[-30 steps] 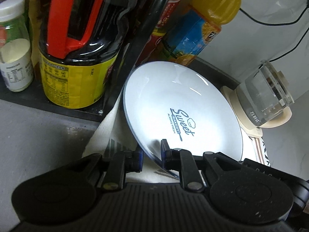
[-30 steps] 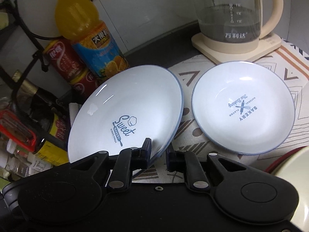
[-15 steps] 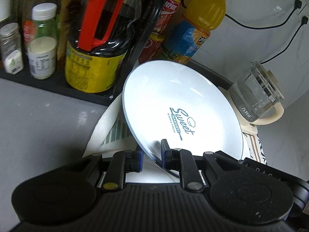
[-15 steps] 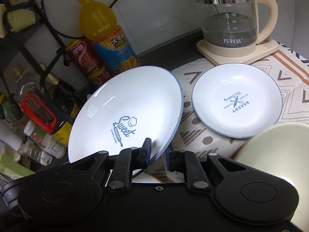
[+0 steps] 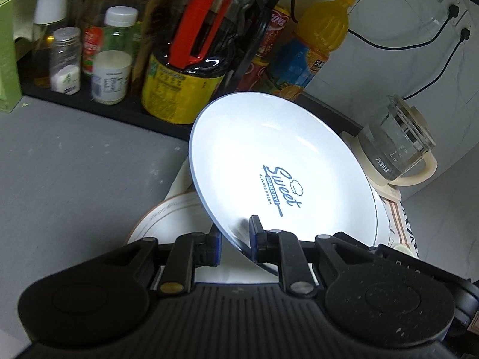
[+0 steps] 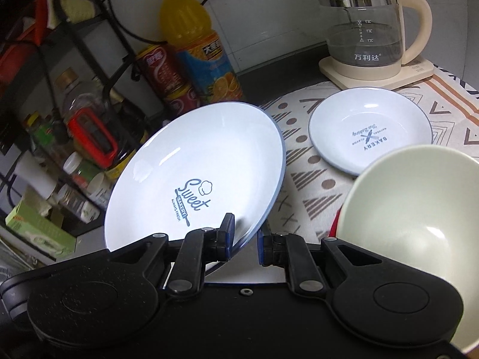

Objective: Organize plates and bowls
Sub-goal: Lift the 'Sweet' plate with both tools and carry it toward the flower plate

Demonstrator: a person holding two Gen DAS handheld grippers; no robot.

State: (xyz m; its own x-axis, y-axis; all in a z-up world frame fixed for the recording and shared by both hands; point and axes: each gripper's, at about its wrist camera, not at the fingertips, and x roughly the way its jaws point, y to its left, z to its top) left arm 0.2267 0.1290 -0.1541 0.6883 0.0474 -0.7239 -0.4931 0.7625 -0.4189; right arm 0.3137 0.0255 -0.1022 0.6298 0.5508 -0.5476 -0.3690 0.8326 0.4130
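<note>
A white blue-rimmed plate (image 5: pixel 278 161) printed "Sweet Bakery" hangs tilted in the air above the counter. My left gripper (image 5: pixel 235 240) is shut on its near rim. In the right wrist view the same plate (image 6: pixel 194 167) has its lower rim between the fingers of my right gripper (image 6: pixel 245 237), also shut on it. A smaller "Bakery" plate (image 6: pixel 369 131) lies flat on the patterned cloth (image 6: pixel 302 161). A cream bowl (image 6: pixel 419 206) with a red outside stands at the right, close to the camera. Under the held plate lies a white dish with a beige line (image 5: pixel 167 212).
A glass kettle (image 6: pixel 365 30) on its cream base stands at the back right. An orange juice bottle (image 6: pixel 194 45) and red cans (image 6: pixel 161 74) stand by the wall. A black rack (image 5: pixel 89 101) with a soy sauce jug (image 5: pixel 185 68) and spice jars lines the left.
Both grippers have risen and pulled back with the plate, which is now higher above the cloth. The cream bowl and the beige-lined dish have come into view.
</note>
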